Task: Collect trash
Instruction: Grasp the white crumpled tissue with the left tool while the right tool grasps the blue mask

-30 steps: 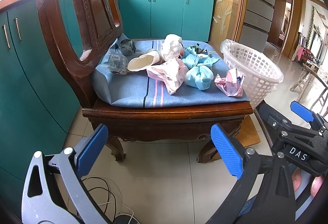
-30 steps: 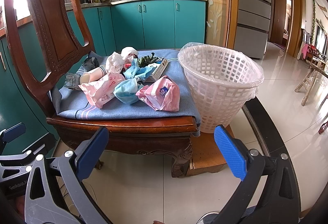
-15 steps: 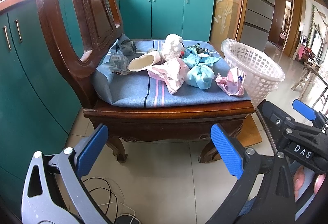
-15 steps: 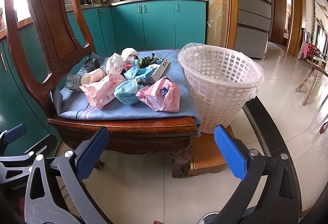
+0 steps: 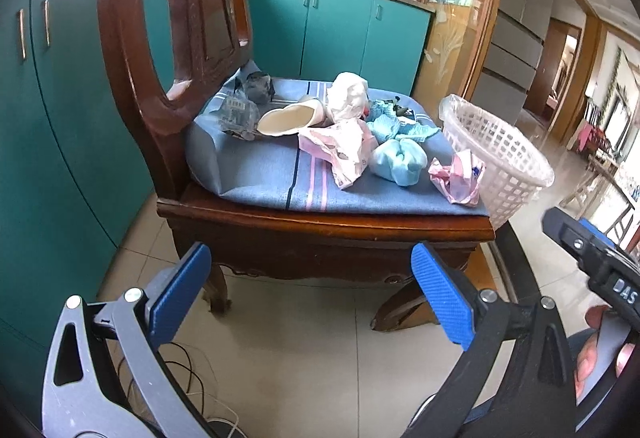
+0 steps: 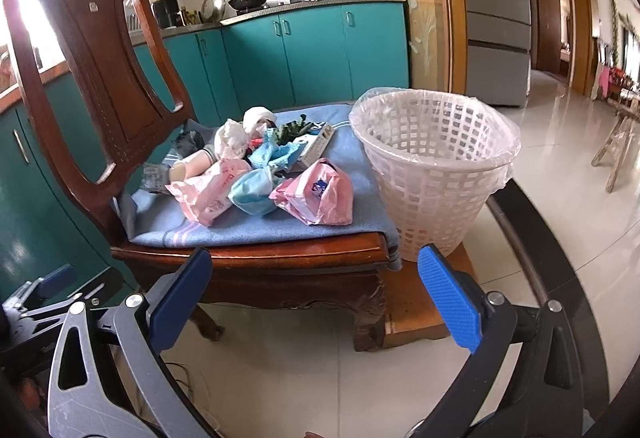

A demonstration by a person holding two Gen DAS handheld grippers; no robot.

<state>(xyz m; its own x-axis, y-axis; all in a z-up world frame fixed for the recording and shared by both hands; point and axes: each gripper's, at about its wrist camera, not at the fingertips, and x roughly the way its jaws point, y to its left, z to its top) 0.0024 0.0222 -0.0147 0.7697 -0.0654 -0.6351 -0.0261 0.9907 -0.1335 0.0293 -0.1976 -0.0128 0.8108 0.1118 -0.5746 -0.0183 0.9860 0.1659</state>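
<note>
both the left gripper (image 5: 308, 292) and right gripper (image 6: 312, 296) spread, empty. risk: crumpled pink bag (image 6: 316, 193), at 9 o'clock from basket (image 6: 432, 173), slips during transfer, landing on floor.

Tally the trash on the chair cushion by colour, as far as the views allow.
Pink plastic bags: 2
Light blue wads: 2
White crumpled wads: 2
Grey wrappers: 2
Paper cup: 1
White flat box: 1
Dark green scrap: 1
Total: 11, though the pile's middle may hide more.
</note>
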